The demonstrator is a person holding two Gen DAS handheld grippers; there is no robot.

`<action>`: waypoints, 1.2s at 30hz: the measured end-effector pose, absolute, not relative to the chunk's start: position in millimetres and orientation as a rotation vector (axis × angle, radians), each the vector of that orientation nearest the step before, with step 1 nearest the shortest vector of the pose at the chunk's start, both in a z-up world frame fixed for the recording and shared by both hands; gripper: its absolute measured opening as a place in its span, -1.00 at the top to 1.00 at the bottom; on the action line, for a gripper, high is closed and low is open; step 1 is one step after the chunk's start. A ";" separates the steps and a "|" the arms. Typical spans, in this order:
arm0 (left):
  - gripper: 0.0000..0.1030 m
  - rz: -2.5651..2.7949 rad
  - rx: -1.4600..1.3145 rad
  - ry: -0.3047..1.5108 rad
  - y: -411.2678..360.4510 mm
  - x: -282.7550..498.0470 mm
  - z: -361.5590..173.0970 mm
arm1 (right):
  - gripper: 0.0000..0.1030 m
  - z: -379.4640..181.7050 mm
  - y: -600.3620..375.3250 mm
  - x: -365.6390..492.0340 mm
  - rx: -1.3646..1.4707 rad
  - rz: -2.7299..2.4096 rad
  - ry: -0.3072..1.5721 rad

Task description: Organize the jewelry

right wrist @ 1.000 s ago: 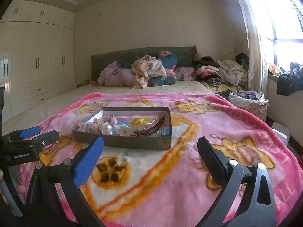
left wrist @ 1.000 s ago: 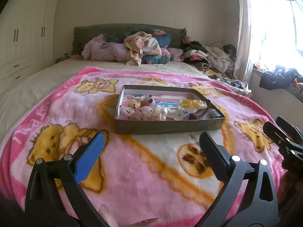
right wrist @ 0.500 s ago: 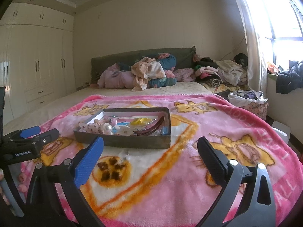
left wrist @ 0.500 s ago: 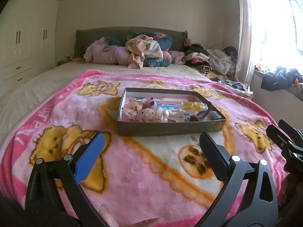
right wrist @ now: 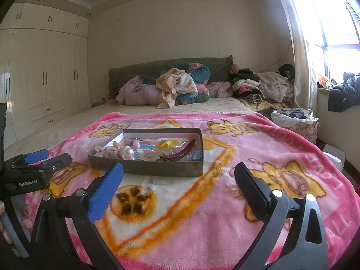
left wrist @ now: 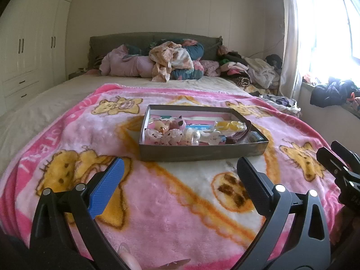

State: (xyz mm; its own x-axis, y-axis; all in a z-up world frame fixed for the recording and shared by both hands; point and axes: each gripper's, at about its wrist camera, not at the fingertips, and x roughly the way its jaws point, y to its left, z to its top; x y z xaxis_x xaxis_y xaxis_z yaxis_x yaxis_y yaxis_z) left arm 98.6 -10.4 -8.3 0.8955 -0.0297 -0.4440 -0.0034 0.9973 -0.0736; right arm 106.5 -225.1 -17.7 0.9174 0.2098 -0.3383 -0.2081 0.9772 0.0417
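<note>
Jewelry (left wrist: 191, 132) heaped in grey box (left wrist: 203, 151) at frame centre, left gripper (left wrist: 180, 175) and right gripper (right wrist: 178, 178) both gaping empty below; sorting begun or finished, undecidable.

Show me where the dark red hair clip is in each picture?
Left wrist view: the hair clip leans at the box's right end, beside the yellow piece.
Right wrist view: the hair clip lies slanted in the box's right half.
Shared landmark: the grey box.

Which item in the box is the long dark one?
The maroon hair claw clip, leaning at the box's right end; the other pieces are pale, pink or yellow.
</note>
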 end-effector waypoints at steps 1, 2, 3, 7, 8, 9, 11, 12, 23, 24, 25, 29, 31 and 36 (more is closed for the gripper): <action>-0.78 -0.017 -0.074 0.462 -10.4 98.9 -8.1 | -0.87 -17.7 -225.1 106.4 0.004 0.214 0.348; -0.78 -0.014 -0.071 0.464 -10.6 98.8 -8.1 | -0.87 -17.6 -225.1 106.4 0.004 0.213 0.348; -0.78 -0.011 -0.070 0.464 -10.0 98.0 -8.0 | -0.87 -17.7 -225.2 106.4 0.006 0.214 0.349; -0.78 -0.011 -0.068 0.464 -9.9 97.7 -7.8 | -0.87 -17.6 -225.3 106.5 0.006 0.215 0.349; -0.78 -0.010 -0.067 0.464 -9.5 96.9 -7.9 | -0.87 -17.7 -225.2 106.5 0.007 0.215 0.350; -0.78 -0.009 -0.068 0.463 -9.7 97.3 -7.8 | -0.87 -17.6 -225.2 106.1 0.005 0.213 0.347; -0.78 -0.010 -0.067 0.465 -9.2 97.1 -8.0 | -0.87 -17.5 -225.2 106.5 0.004 0.215 0.349; -0.78 -0.011 -0.072 0.466 -8.7 96.9 -8.0 | -0.87 -17.8 -224.9 106.2 0.004 0.216 0.350; -0.78 -0.009 -0.066 0.465 -10.0 96.9 -8.2 | -0.87 -17.4 -225.0 106.3 0.005 0.214 0.348; -0.78 -0.008 -0.066 0.465 -10.4 97.1 -7.9 | -0.87 -17.5 -225.0 106.1 0.005 0.215 0.349; -0.78 -0.009 -0.067 0.465 -9.6 97.3 -7.2 | -0.87 -17.5 -225.0 106.2 0.004 0.214 0.347; -0.78 -0.010 -0.065 0.462 -9.2 96.3 -6.9 | -0.87 -17.5 -225.0 106.2 0.005 0.214 0.349; -0.78 -0.010 -0.065 0.464 -8.7 96.8 -7.4 | -0.87 -17.6 -224.9 105.8 0.004 0.213 0.347; -0.78 -0.010 -0.066 0.463 -9.5 96.8 -7.2 | -0.87 -17.4 -225.1 105.9 0.004 0.215 0.348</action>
